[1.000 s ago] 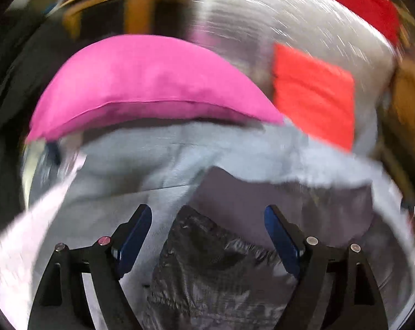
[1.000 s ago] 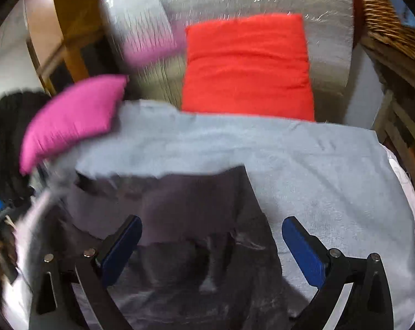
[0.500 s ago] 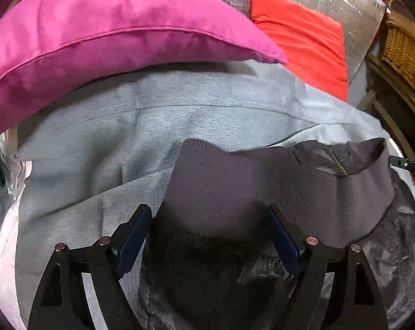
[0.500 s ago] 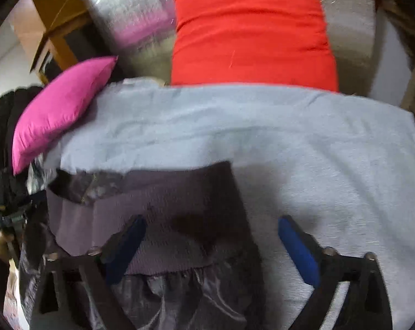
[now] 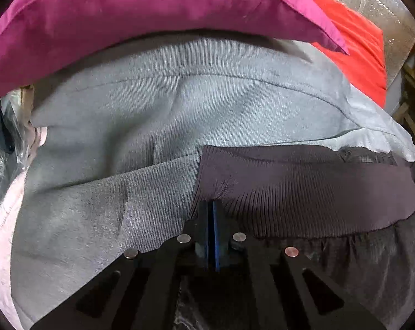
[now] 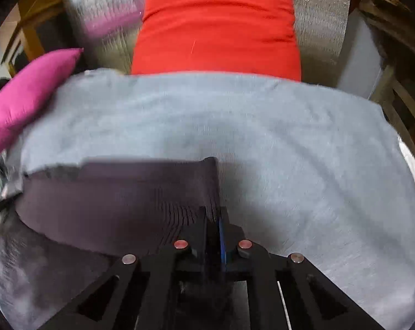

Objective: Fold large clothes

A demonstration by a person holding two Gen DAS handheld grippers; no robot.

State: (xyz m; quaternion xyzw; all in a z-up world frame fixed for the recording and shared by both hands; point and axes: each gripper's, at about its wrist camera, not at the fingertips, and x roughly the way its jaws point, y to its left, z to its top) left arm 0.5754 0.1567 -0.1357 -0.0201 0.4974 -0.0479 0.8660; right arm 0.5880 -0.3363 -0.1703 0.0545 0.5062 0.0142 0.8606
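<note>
Dark ribbed hem (image 5: 303,192) of the jacket (image 6: 42,269) lay on a grey cloth (image 5: 152,115), in front of the pink cushion (image 5: 125,13) and red cushion (image 6: 215,24). Left gripper (image 5: 212,206) and right gripper (image 6: 217,214) had both just clamped onto that hem, one at each end.

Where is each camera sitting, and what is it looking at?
Left wrist: on the left gripper, looking down along its fingers, shut on the jacket's ribbed hem at its left corner; pink cushion beyond.
Right wrist: on the right gripper, fingers shut on the hem's right corner; red cushion ahead.
Both show the hem, grey blanket and both cushions.
</note>
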